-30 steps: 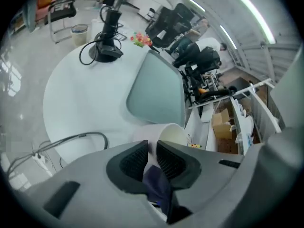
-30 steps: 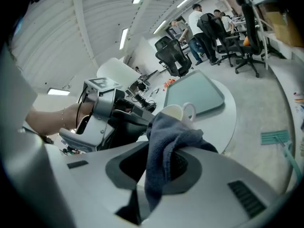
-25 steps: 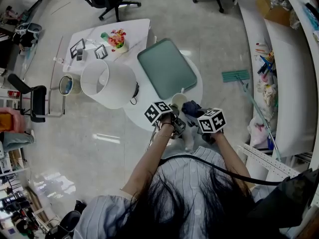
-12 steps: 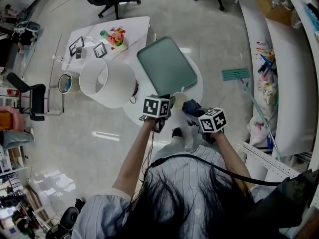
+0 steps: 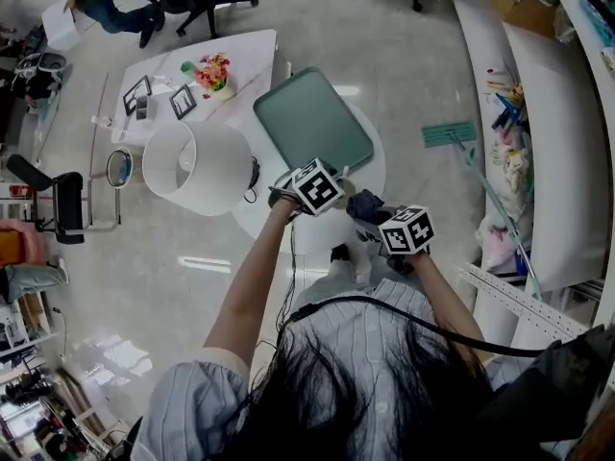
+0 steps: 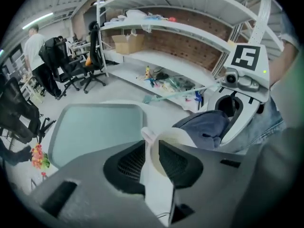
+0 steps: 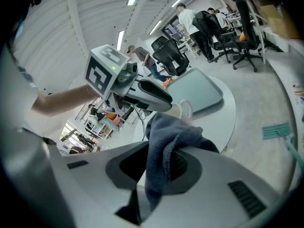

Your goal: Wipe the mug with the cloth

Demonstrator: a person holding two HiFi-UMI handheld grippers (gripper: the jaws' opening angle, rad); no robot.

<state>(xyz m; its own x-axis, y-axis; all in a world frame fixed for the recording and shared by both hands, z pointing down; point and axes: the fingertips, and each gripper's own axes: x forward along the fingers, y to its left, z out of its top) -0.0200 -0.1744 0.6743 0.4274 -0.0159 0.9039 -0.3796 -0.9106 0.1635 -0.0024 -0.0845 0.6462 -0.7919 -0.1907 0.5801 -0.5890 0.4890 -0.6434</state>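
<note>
My left gripper (image 6: 151, 148) is shut on the rim of a cream mug (image 6: 176, 140), one jaw inside it and one outside, next to the handle. In the head view the left gripper (image 5: 322, 188) covers most of the mug (image 5: 343, 174) over the round white table (image 5: 309, 230). A dark blue cloth (image 7: 164, 137) is bunched between the jaws of my right gripper (image 7: 159, 167), which is shut on it. The cloth (image 6: 205, 125) hangs against the mug's far side. In the head view the right gripper (image 5: 389, 221) is just right of the left one.
A green tray (image 5: 312, 123) lies on the table beyond the mug. A white lampshade (image 5: 192, 166) stands at the left, with picture frames and flowers (image 5: 213, 71) on a second table behind. Shelving (image 5: 557, 113) runs along the right. Office chairs and a person stand far off.
My left gripper has swung forward and rightward from the table's near edge to the mug and closed on its rim. The right gripper with the cloth has hardly moved.
</note>
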